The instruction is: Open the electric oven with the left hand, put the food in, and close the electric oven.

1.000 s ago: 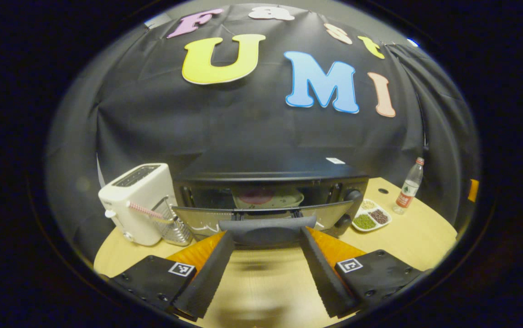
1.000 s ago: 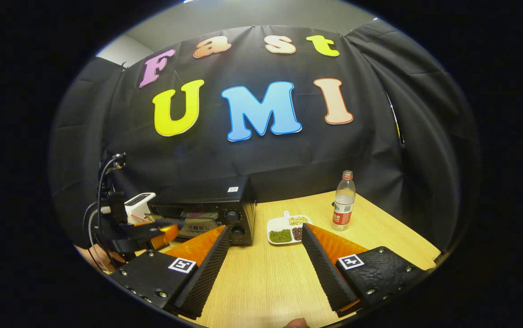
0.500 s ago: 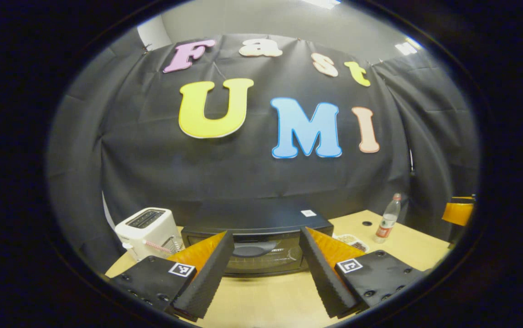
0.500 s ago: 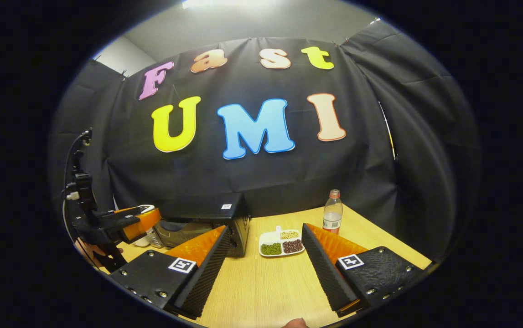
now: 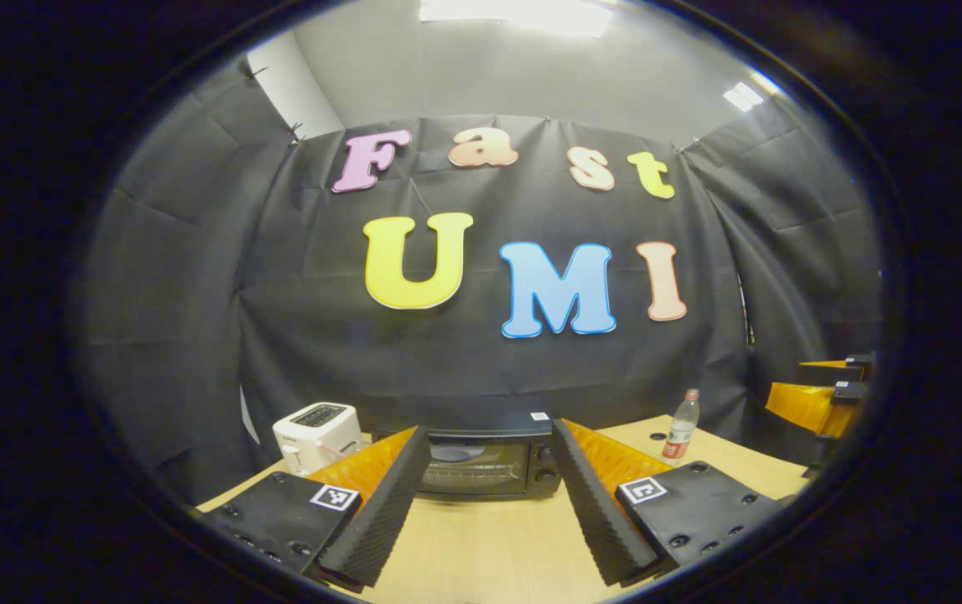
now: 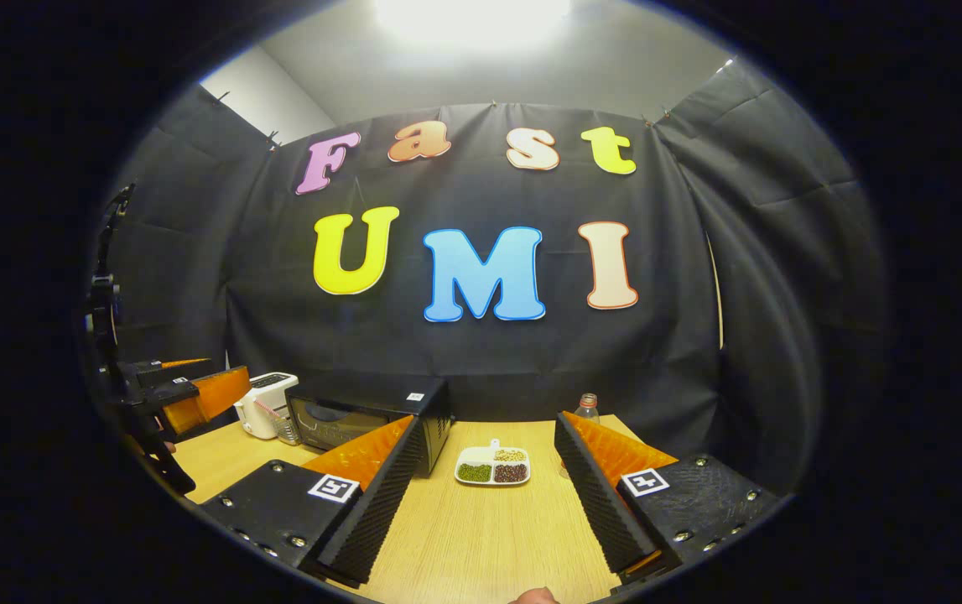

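Note:
The black electric oven (image 5: 481,464) stands at the back of the wooden table (image 5: 481,549) with its glass door shut. My left gripper (image 5: 489,429) is open and holds nothing, well back from the oven and in line with it. My right gripper (image 6: 489,419) is open too, with nothing between its fingers, above the table in front of the oven's right end (image 6: 367,419). In the left gripper view the right gripper (image 5: 816,403) hangs at the far right. In the right gripper view the left gripper (image 6: 195,394) hangs at the far left. I cannot make out food through the glass.
A white toaster (image 5: 317,432) stands left of the oven. To the oven's right lie a white divided dish (image 6: 493,466) of beans and a plastic bottle (image 6: 585,407). A fingertip (image 6: 535,596) shows at the bottom edge of the right gripper view.
The oven door went from part open with a plate inside to shut. My left gripper let go of the handle and drew back. The right gripper also drew back.

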`<act>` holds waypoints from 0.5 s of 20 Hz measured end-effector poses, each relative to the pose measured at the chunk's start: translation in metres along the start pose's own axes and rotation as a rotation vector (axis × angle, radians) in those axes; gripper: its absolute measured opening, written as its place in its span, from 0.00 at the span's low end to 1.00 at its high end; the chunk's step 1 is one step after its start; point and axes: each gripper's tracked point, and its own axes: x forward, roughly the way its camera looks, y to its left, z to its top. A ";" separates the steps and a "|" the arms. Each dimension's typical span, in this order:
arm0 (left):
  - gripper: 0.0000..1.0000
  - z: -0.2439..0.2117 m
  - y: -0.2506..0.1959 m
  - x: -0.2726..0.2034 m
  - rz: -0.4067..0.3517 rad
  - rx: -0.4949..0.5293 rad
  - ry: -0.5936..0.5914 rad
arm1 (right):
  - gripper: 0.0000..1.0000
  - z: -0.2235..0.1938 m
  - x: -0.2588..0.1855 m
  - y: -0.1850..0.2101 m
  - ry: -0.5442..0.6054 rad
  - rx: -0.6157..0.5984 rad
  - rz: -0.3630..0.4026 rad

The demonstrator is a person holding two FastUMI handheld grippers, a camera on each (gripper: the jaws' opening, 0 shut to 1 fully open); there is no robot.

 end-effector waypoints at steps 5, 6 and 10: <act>1.00 0.011 -0.001 -0.046 0.007 0.010 -0.014 | 0.98 0.013 -0.022 0.002 -0.015 0.022 0.008; 1.00 0.014 0.001 -0.052 0.009 0.012 -0.020 | 0.98 0.016 -0.025 0.004 -0.022 0.021 0.008; 1.00 0.024 0.015 -0.070 0.016 0.014 -0.029 | 0.98 0.029 -0.032 0.017 -0.044 -0.005 0.011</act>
